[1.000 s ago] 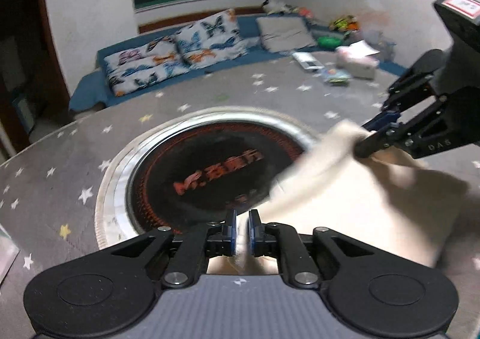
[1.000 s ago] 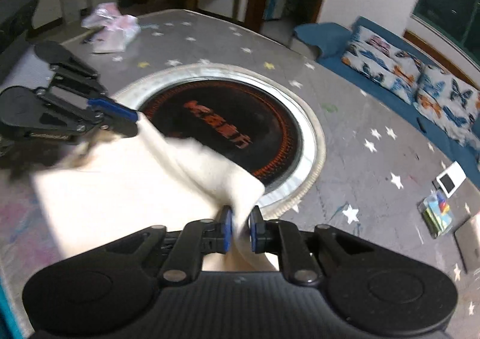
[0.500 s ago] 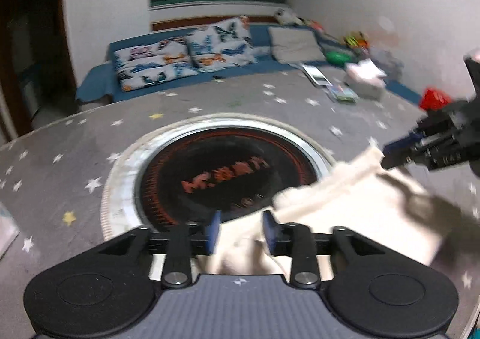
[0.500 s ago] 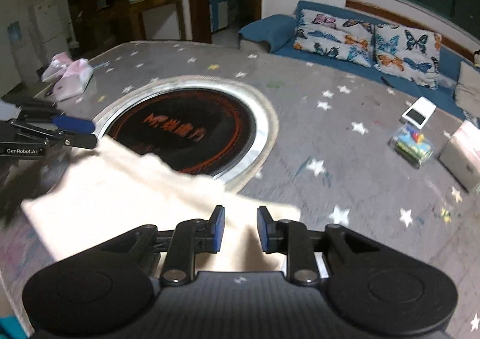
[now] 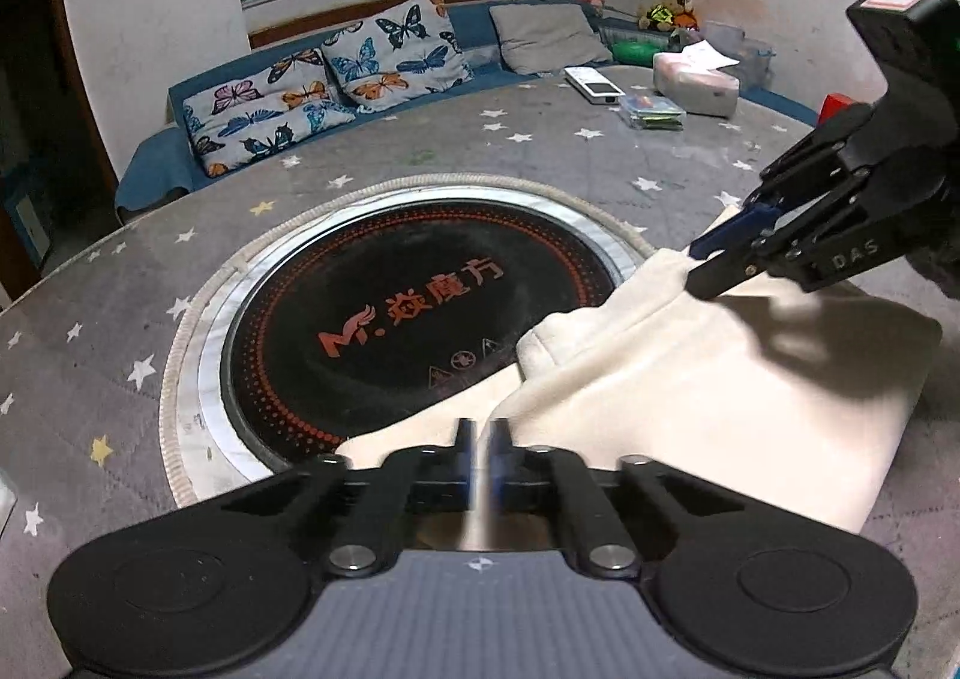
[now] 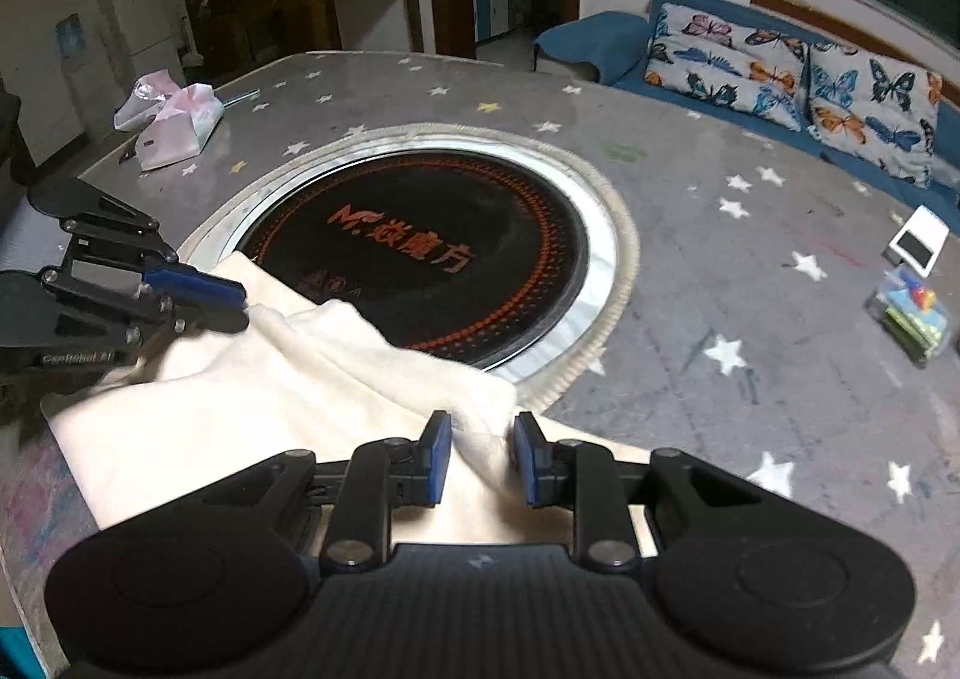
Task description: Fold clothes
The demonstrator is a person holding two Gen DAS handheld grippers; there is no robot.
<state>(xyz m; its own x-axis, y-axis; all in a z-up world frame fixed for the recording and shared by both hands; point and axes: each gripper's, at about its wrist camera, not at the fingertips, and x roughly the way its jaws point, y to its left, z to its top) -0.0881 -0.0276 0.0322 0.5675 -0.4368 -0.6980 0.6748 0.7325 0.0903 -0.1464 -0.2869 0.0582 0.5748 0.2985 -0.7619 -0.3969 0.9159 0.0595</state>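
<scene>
A cream cloth (image 5: 690,397) lies folded on the grey star-patterned table, its edge over the black round cooktop (image 5: 408,319). In the left wrist view my left gripper (image 5: 481,433) is shut on the cloth's near edge, and my right gripper (image 5: 699,262) reaches in from the right with its tips at the cloth's far corner. In the right wrist view the cloth (image 6: 252,397) lies ahead; my right gripper (image 6: 480,457) is open with a cloth fold between its fingers. The left gripper (image 6: 240,304) shows at the left, pinching the cloth's edge.
A pink-white bag (image 6: 171,123) sits at the table's far left. A white tablet (image 6: 918,241), a clear box of coloured items (image 6: 915,316) and a tissue pack (image 5: 696,87) lie towards the sofa side. A blue sofa with butterfly pillows (image 5: 324,78) runs behind.
Both grippers opened half a second ago. The left has closed again on the cloth's edge; the right stays open and wider. The cloth has settled flatter on the table.
</scene>
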